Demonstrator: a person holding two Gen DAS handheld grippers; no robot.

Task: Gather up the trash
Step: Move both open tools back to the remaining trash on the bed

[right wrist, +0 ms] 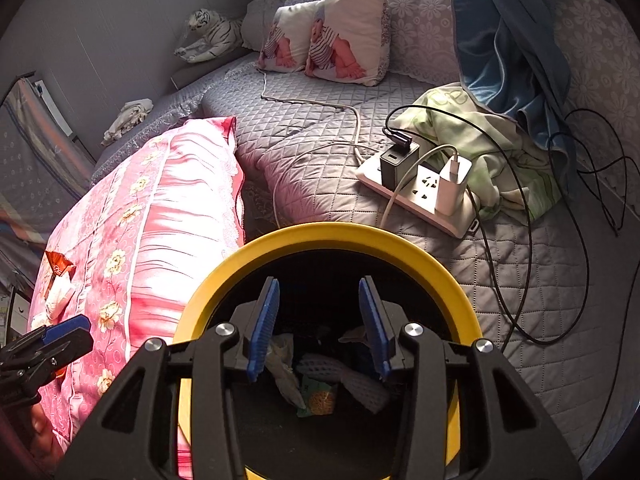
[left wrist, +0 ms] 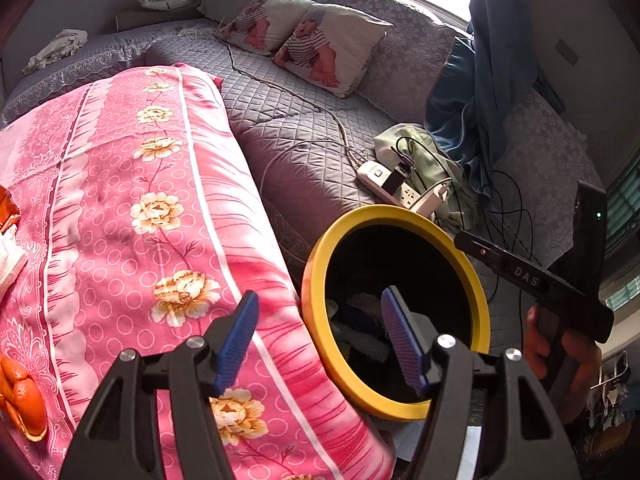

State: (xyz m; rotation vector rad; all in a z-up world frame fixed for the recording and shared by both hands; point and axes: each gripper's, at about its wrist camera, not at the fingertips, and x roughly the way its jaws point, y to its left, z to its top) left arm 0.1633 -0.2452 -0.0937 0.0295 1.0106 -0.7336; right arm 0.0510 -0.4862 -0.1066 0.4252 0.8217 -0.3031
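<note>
I read only "DAS", white letters on the black body of the right gripper (left wrist: 532, 280) seen from my left wrist camera.

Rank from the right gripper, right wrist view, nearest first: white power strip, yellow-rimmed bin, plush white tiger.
1. Yellow-rimmed bin, directly under the right gripper.
2. White power strip, up and right on the grey quilt.
3. Plush white tiger, far left by the wall.

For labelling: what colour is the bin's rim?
Yellow; the bin rim shows best in the right wrist view.
</note>
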